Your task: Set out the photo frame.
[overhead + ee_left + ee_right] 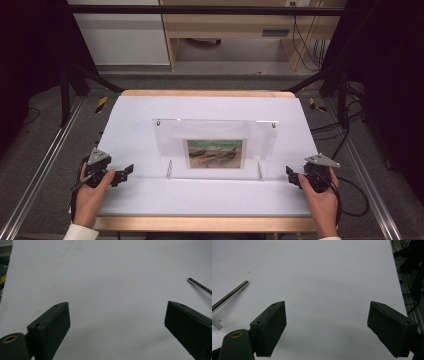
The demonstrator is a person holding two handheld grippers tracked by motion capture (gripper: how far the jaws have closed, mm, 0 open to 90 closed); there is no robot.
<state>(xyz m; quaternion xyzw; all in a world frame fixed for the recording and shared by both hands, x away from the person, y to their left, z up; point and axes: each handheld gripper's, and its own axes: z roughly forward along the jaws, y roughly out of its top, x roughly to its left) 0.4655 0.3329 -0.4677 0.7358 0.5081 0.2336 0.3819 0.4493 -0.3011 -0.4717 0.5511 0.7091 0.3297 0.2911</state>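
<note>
A clear acrylic picture frame (215, 145) stands upright mid-table on two thin metal legs, holding a small painting of boats (215, 153). My left gripper (126, 172) rests near the table's left edge, left of the frame, jaws wide apart with nothing between them (116, 322). My right gripper (291, 175) sits at the right edge, right of the frame, also open and empty (327, 325). A metal leg (200, 286) pokes in at the right of the left gripper view; another leg (230, 295) lies at the left of the right gripper view.
The white table top (210, 197) has a wooden rim (205, 223). Black poles and cables (345, 110) stand beside the table on the right; metal rails (35, 175) run along the floor on both sides.
</note>
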